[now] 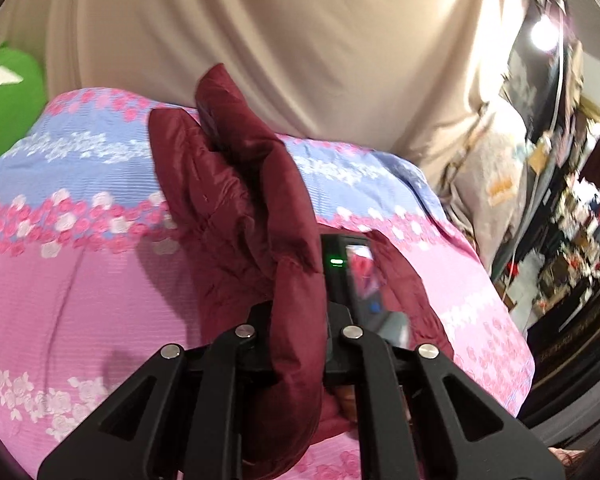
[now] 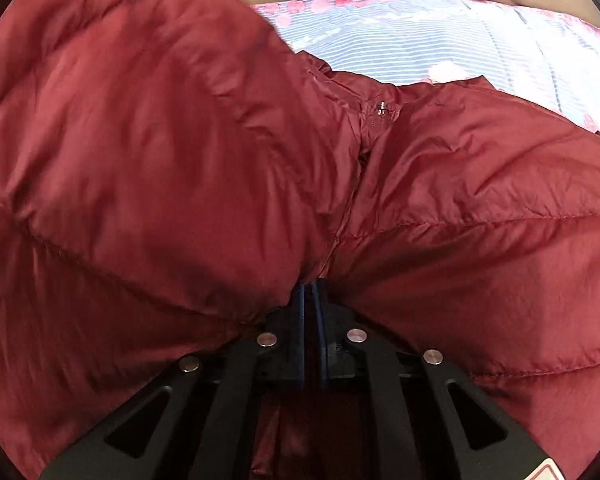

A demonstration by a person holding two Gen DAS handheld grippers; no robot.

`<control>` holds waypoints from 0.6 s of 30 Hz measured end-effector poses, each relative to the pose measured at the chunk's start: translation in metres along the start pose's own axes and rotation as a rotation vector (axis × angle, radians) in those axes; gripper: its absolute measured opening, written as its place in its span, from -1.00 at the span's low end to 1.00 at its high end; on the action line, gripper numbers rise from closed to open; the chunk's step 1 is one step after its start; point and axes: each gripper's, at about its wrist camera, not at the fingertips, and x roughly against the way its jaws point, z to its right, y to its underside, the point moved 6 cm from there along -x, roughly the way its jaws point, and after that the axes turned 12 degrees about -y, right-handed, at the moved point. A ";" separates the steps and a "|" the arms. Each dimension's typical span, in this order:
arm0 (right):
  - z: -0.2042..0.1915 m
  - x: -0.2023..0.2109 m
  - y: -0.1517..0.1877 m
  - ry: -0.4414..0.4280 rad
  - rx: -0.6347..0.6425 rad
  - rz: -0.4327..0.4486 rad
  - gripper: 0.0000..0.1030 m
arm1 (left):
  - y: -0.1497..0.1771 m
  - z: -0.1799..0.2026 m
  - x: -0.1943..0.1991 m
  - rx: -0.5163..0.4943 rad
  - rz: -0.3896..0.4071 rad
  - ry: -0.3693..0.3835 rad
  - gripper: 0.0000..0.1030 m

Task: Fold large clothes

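A dark red puffer jacket point(image 1: 228, 200) lies bunched on a bed covered by a pink and blue flowered sheet point(image 1: 80, 280). My left gripper point(image 1: 300, 320) is shut on a thick fold of the jacket, which rises between its fingers and hides the tips. In the right wrist view the jacket point(image 2: 160, 140) fills nearly the whole frame, with a zipper pull point(image 2: 381, 111) near the middle. My right gripper point(image 2: 310, 292) is shut on the jacket fabric, its blue pads point(image 2: 299, 320) pressed close together.
A beige curtain point(image 1: 280, 32) hangs behind the bed. A green cushion point(image 1: 8, 108) sits at the far left. Cluttered shelves and a bright lamp point(image 1: 544, 36) stand to the right of the bed. The sheet point(image 2: 420, 40) shows beyond the jacket in the right wrist view.
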 end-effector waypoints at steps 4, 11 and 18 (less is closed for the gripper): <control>0.017 0.039 0.006 -0.116 -0.112 0.063 -0.83 | -0.003 0.036 -0.005 -0.066 -0.009 0.052 -0.80; 0.099 0.159 0.039 -0.003 -0.284 0.286 -0.83 | 0.003 0.059 -0.012 -0.095 -0.024 0.088 -0.81; 0.107 0.106 0.039 -0.067 -0.279 0.160 -0.91 | 0.010 0.099 -0.023 -0.151 -0.053 0.110 -0.81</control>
